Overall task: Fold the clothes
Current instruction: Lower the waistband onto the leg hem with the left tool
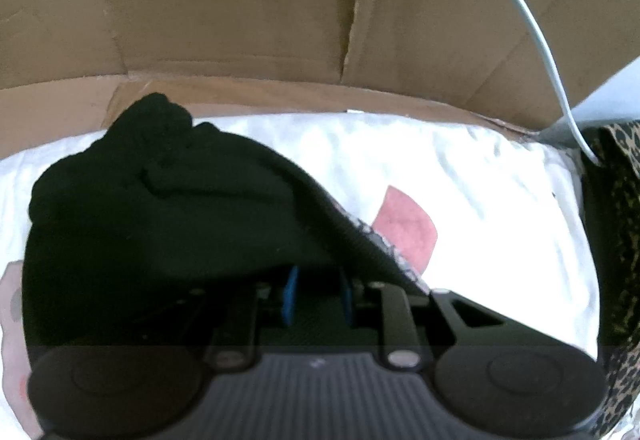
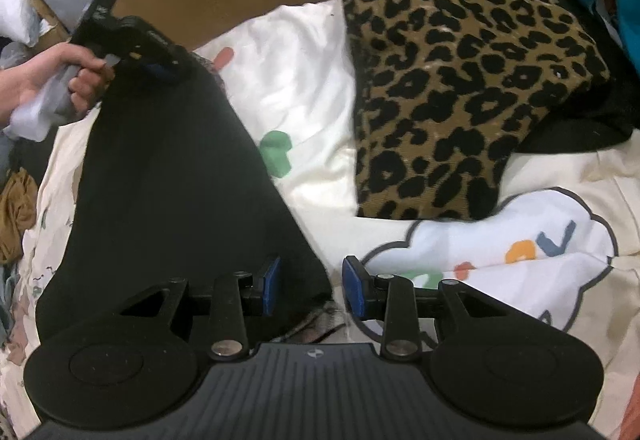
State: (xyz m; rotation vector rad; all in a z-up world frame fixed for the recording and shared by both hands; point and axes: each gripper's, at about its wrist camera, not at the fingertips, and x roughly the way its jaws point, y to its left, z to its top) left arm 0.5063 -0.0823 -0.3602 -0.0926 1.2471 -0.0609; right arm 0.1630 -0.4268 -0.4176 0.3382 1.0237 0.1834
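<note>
Setting: a bed covered by a white printed sheet with coloured patches and a cloud drawing; a brown cardboard box wall rises behind it, and a white cable runs across the cardboard.

Garment: a black fabric garment with a lace-edged hem is stretched over the sheet, running from the far left corner down to the near camera.

Left gripper: held in a bare hand, its blue-padded fingers closed on the garment's far corner; from its own camera the black cloth drapes over the fingers and bunches ahead.

Right gripper: blue pads stand apart, the garment's near hem lying between them, ungripped.

Neighbours: a folded leopard-print knit lies on the sheet to the right, apart from the black garment.
</note>
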